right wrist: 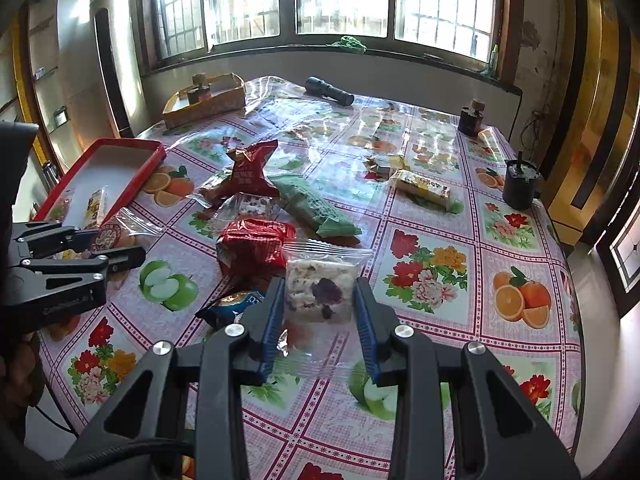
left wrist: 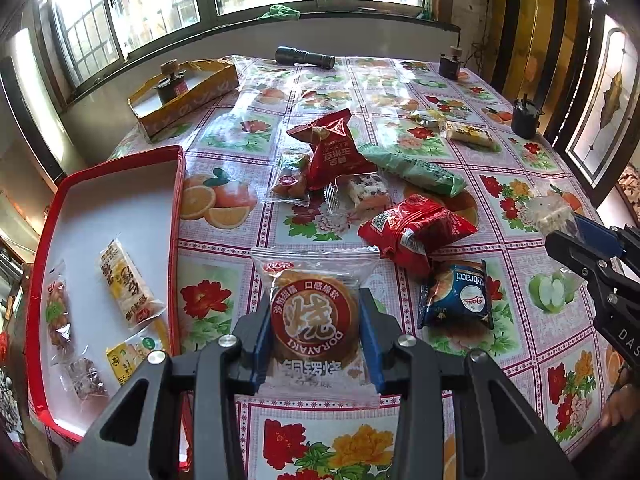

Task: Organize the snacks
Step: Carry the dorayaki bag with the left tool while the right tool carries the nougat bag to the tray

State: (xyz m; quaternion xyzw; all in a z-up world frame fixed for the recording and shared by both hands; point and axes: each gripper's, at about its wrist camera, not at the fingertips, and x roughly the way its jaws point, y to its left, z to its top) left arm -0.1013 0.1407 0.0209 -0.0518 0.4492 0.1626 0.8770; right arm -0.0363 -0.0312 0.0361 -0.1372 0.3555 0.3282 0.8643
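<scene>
Inside red tray (left wrist: 120, 184), four wrapped snacks (left wrist: 128, 284); left claw (left wrist: 316, 332) gripping dorayaki (left wrist: 314, 312), right claw (right wrist: 320, 308) nougat (right wrist: 320, 288).

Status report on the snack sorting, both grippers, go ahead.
Left gripper shut on dorayaki pack. Right gripper shut on nougat pack. Red tray partly filled, path clear. Loose snacks remain on table.

two trays (left wrist: 120, 168) – one red, one yellow; two grippers (left wrist: 316, 320); one flashlight (left wrist: 305, 57); three dark jars (left wrist: 526, 118).
</scene>
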